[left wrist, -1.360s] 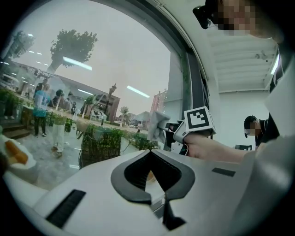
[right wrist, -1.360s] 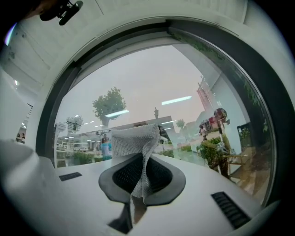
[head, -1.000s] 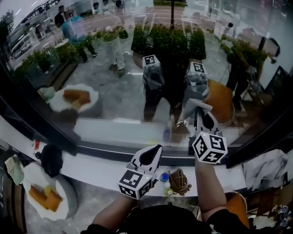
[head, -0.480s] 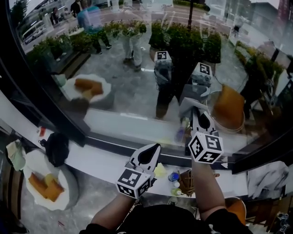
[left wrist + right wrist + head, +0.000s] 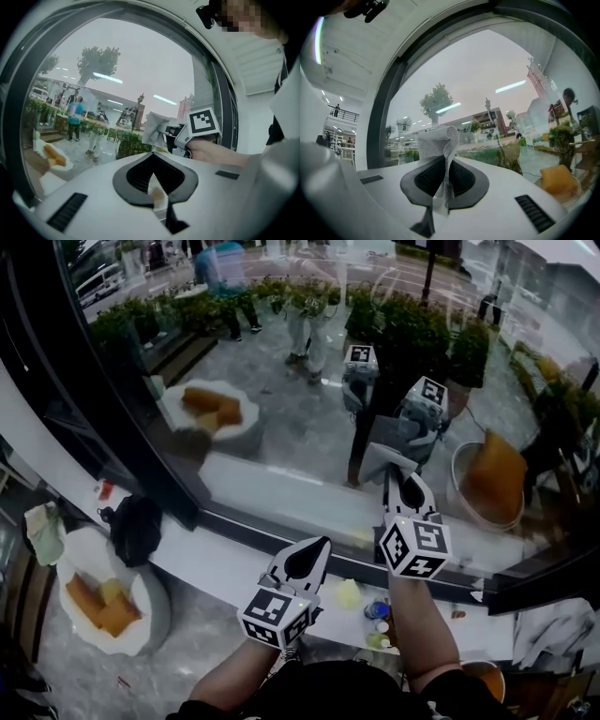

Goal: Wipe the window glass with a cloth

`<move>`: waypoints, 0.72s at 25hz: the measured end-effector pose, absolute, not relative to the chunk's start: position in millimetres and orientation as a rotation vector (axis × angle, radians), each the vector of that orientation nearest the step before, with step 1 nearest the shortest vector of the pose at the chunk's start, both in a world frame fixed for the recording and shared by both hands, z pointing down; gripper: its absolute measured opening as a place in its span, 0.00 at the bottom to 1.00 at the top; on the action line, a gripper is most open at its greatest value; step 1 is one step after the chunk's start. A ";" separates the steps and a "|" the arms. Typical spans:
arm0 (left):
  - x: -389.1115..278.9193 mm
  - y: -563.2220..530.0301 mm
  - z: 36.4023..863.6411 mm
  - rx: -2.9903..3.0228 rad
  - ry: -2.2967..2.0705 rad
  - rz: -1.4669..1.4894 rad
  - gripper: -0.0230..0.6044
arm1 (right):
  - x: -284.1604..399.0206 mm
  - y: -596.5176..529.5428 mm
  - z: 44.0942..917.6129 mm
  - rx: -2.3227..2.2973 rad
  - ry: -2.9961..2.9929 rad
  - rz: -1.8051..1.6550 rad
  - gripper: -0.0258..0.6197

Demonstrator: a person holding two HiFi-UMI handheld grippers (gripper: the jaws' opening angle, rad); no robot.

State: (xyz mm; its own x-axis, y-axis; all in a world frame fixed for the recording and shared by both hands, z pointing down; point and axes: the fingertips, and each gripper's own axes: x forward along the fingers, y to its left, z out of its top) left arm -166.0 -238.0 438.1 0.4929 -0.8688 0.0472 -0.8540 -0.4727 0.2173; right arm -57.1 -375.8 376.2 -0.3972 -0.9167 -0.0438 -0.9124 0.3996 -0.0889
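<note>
Right gripper view shows the right gripper (image 5: 443, 185) clamped on the cloth (image 5: 438, 140); pressing it flat against the window glass (image 5: 487, 79) should wipe evenly. The left gripper (image 5: 154, 187) sits closed, empty.

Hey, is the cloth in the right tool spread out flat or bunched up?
Bunched up. The cloth stands in crumpled folds, pinched between the shut jaws of the right tool, not laid flat.
</note>
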 end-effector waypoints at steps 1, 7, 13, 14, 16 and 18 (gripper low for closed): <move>-175.5 -238.1 438.9 2.519 -1.492 -0.101 0.05 | -66.8 -376.9 377.4 -1.664 2.561 -0.080 0.10; -219.6 -240.1 441.2 2.499 -1.539 -0.074 0.05 | -109.2 -384.0 382.5 -1.629 2.568 -0.109 0.10; -237.0 -239.1 444.0 2.505 -1.526 -0.028 0.05 | -123.5 -385.2 386.4 -1.633 2.539 -0.105 0.10; -239.3 -238.9 444.8 2.510 -1.524 -0.026 0.05 | -123.8 -384.9 386.6 -1.638 2.532 -0.103 0.10; -243.6 -238.5 445.9 2.522 -1.520 -0.020 0.05 | -124.1 -384.1 387.1 -1.649 2.522 -0.099 0.10; -246.3 -238.7 447.3 2.553 -1.512 -0.013 0.05 | -124.8 -384.2 387.0 -1.657 2.516 -0.096 0.10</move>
